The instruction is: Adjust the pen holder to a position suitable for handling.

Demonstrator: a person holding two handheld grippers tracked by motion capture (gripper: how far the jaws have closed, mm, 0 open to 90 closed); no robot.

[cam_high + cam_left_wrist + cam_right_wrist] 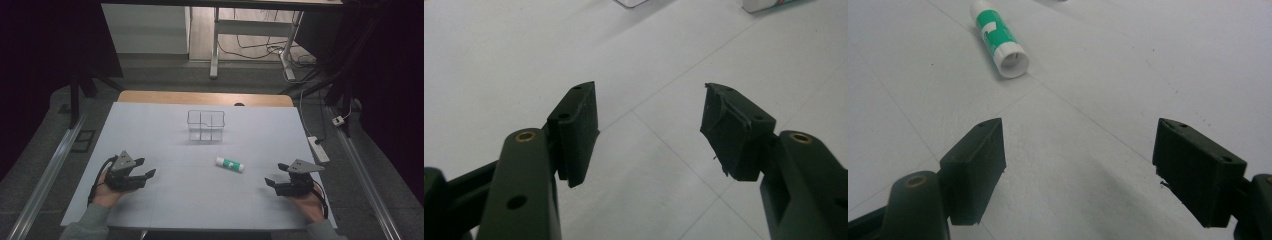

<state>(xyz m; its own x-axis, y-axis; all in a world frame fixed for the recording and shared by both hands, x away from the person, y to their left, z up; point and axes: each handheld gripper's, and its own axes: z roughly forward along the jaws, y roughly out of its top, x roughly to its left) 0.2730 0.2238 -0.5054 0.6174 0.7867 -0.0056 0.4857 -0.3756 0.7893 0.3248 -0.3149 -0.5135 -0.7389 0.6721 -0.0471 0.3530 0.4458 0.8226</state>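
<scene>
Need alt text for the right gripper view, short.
The right gripper is open, its two black jaws spread above the white table with nothing between them. Ahead and to the left lies a green-and-white glue stick on its side, one round white end facing the camera.

White table, glue stick lying flat, clear divided organizer behind

- Your high view looks forward and down from above your side, taking in the whole table.
- Each gripper view rides low, close to the tabletop.
- The right gripper view faces the glue stick at 11 o'clock; the high view shares it.
</scene>
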